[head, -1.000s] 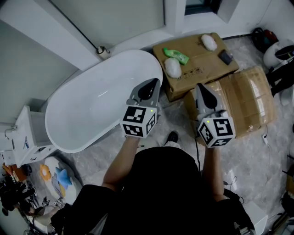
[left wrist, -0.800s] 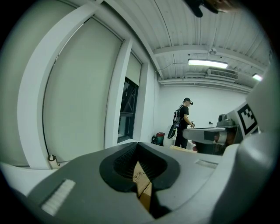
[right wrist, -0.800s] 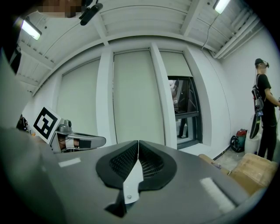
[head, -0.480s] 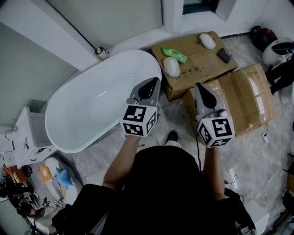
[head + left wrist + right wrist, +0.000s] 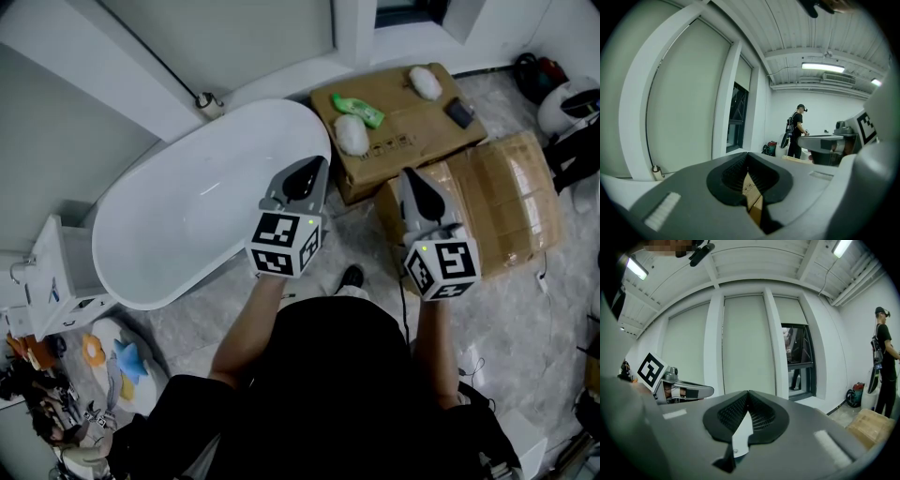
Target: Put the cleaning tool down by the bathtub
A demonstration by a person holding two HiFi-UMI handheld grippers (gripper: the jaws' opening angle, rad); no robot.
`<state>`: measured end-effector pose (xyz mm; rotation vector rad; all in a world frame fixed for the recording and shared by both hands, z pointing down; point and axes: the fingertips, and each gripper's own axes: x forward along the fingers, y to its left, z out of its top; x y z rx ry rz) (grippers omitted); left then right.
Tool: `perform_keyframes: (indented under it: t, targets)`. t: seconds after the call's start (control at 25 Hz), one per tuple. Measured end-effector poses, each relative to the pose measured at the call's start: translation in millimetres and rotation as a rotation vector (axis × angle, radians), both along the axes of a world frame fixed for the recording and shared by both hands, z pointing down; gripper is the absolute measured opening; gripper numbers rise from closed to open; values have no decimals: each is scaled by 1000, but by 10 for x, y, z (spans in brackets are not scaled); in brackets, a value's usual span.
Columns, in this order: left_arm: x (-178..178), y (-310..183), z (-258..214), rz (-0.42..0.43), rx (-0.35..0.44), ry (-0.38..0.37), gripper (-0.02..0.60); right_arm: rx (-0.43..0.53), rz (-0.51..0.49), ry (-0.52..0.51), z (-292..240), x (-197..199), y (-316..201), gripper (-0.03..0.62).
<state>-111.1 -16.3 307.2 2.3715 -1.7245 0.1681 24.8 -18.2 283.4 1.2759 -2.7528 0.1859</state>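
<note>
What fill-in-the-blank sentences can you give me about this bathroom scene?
1. The left gripper and the right gripper both have their jaws ____, with nothing between them.
2. The green bottle lies on a box made of ____.
3. The colour of the bathtub is ____.
Missing words: shut; cardboard; white.

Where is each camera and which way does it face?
Head view: on the head, steeply down at bathtub and boxes; shows arms, left gripper, right gripper.
Left gripper view: on it, along shut fingers toward the window; right gripper at right.
Right gripper view: on it, along shut fingers toward that window; left gripper at left.
Shared: both gripper views show window and a distant person.
</note>
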Motion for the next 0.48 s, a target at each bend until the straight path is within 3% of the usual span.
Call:
perform_keyframes:
  t: [0.48]
  targets:
    - [22,10,41,-7,-11,5,-2,-3,5,8,18,53,5,8]
